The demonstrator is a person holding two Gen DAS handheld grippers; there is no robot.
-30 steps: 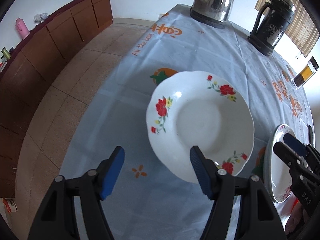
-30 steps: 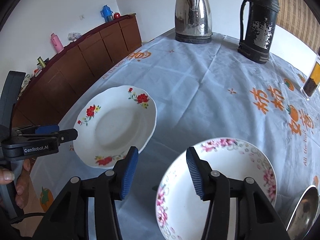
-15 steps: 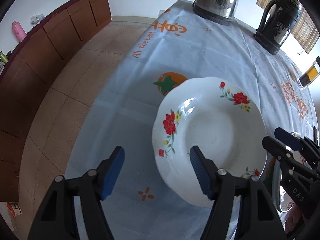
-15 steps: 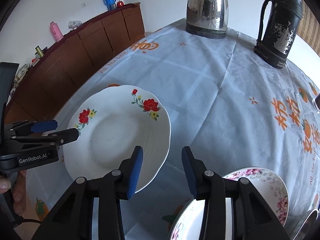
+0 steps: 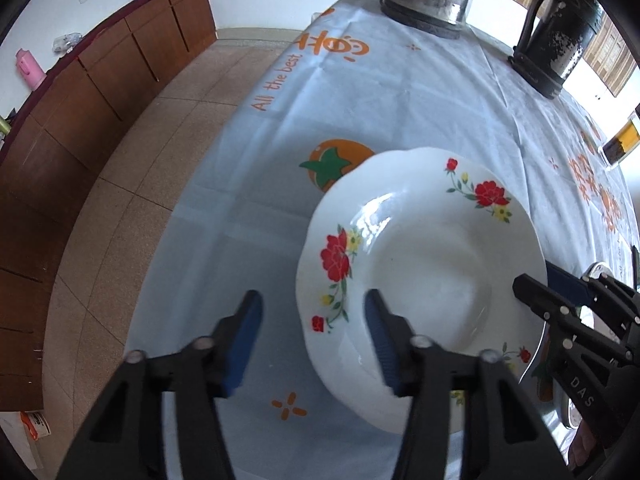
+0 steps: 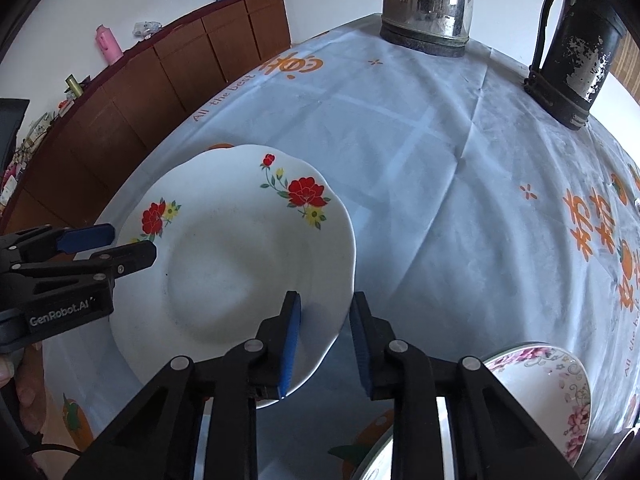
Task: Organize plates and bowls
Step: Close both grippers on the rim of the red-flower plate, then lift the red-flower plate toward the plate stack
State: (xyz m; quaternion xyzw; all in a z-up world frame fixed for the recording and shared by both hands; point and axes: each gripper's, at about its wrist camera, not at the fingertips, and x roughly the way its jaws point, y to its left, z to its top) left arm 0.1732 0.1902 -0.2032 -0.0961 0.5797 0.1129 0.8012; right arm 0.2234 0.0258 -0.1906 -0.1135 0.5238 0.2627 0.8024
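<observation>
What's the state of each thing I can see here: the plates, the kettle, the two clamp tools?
Red-flower plate: right way up on the tablecloth, empty, its rim between both grippers' fingers.
Pink-flower dish: right way up, empty, untouched.
Electric kettle: upright on its base.
Black thermos jug: upright, paint flaking.
Left gripper: open, has just been closing over the plate's rim.
Right gripper: open, has just been closing over the opposite rim.

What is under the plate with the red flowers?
The plate with the red flowers sits on the pale blue tablecloth, partly covering a printed orange fruit. The plate hides whatever lies beneath its middle.
</observation>
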